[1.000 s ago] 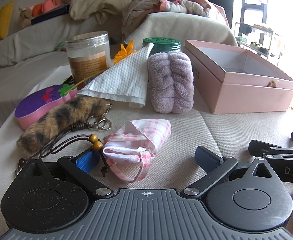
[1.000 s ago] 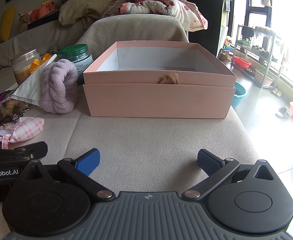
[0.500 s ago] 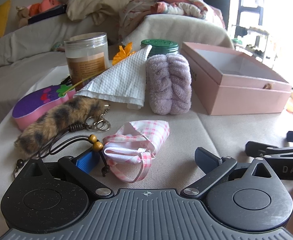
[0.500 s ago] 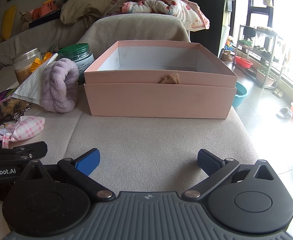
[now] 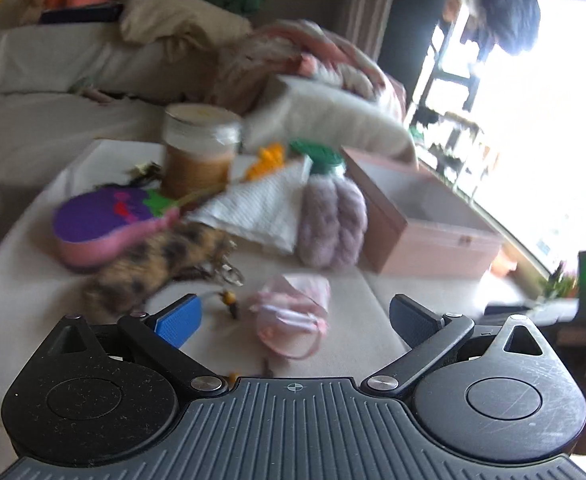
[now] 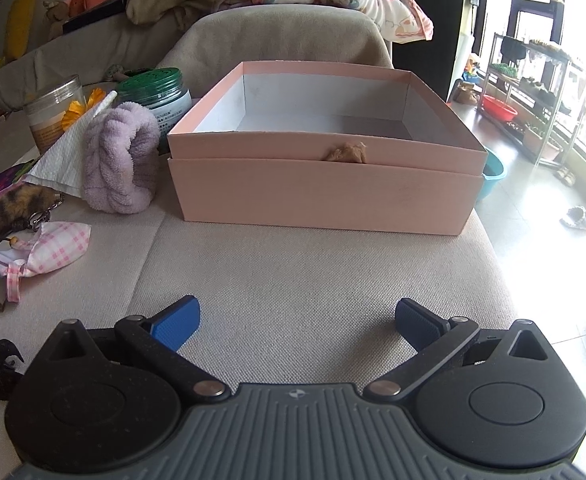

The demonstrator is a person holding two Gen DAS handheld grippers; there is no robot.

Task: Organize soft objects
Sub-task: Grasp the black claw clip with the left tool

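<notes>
While blurred, one pouch point(image 5: 291, 312) (checked), one box point(image 6: 325, 184)

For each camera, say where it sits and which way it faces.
Left wrist: on the left hand-held gripper, tilted and blurred, facing the pink checked pouch, purple braided headband and pink box; both open fingers show.
Right wrist: on the right hand-held gripper, low over the table, facing the pink box; both open fingers show.
Shared: box, headband, pouch.

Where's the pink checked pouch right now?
In the right wrist view, the pink checked fabric pouch lies at the left on the beige cloth, just below the braided lilac plush ring.
</notes>
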